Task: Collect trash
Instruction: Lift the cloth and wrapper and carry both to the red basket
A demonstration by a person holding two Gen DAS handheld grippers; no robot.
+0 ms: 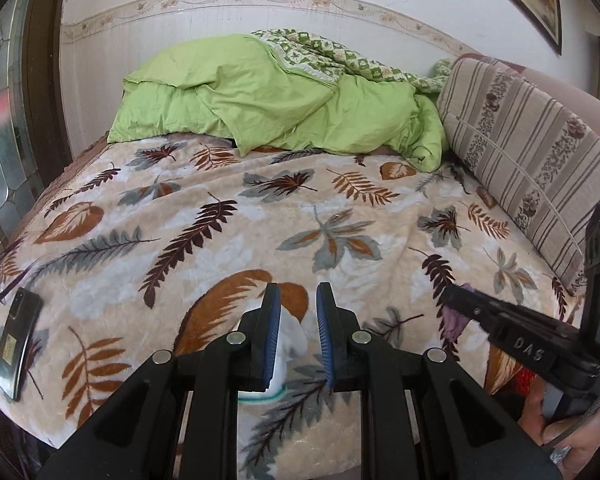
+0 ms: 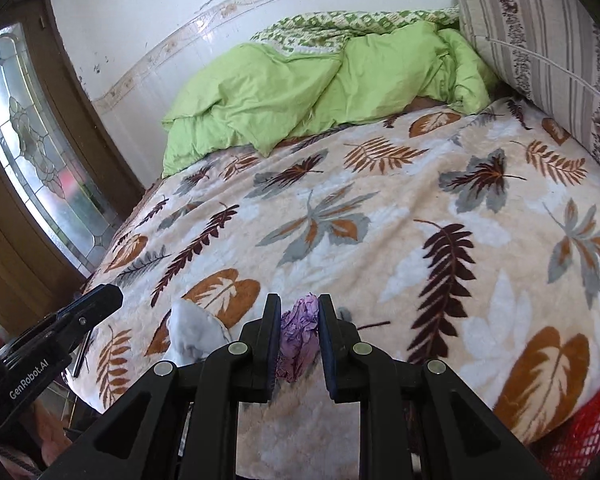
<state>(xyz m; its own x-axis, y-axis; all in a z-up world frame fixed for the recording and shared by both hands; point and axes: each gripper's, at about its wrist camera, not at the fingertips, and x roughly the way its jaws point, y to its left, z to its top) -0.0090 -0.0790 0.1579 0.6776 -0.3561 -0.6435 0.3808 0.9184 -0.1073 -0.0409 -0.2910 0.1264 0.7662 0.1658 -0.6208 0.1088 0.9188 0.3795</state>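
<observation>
Covering bed: leaf blanket (image 1: pixel 228 216) | left claw (image 1: pixel 298 300) grasping white wad (image 1: pixel 290 328) | right claw (image 2: pixel 299 312) grasping purple wad (image 2: pixel 298 336)

"das" on right tongs (image 1: pixel 460 304), "genrobot.ai" left tongs (image 2: pixel 104 294)

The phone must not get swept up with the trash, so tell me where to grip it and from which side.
Take the phone across its two long edges, near the middle, coming from above. It lies flat on the blanket near the bed's left edge, too thin to grip otherwise. Both claws are full: the left claw holds white paper, the right claw purple paper.
</observation>
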